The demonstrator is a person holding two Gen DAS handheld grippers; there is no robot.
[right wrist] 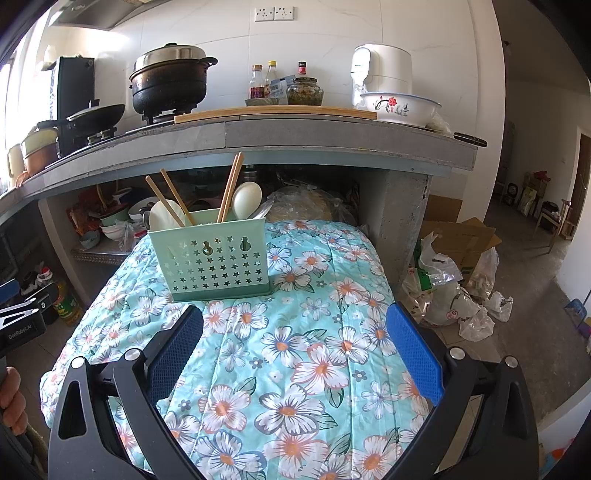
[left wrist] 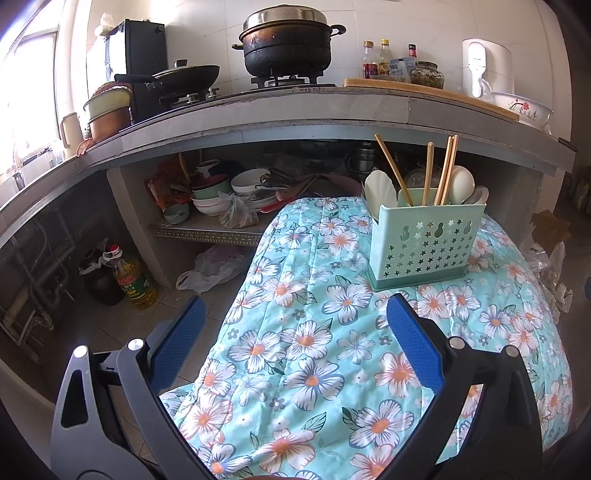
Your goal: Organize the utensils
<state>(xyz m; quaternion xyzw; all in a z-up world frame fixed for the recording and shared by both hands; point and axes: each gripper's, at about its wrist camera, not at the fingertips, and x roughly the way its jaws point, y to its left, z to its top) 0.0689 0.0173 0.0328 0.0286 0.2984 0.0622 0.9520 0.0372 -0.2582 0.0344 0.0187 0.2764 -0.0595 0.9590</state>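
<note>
Both grippers gape wide and empty above a quilted floral cloth (right wrist: 295,350).

Ahead of the right gripper (right wrist: 295,332), toward its left jaw, stands a mint plastic caddy (right wrist: 212,254), boxy and star-punched, holding slim wooden chopsticks (right wrist: 231,186) and smooth cream spoons (right wrist: 246,199). From the left gripper (left wrist: 295,321) the caddy sits beyond its right jaw, well apart from the ribbed blue pads (left wrist: 413,343).

Kitchen: white tiled wall (right wrist: 424,29) with double socket (right wrist: 275,14) at upper centre; grey concrete counter (right wrist: 332,138) across mid-frame; bright window (left wrist: 26,92) upper left; grey floor (right wrist: 535,295) lower right.
</note>
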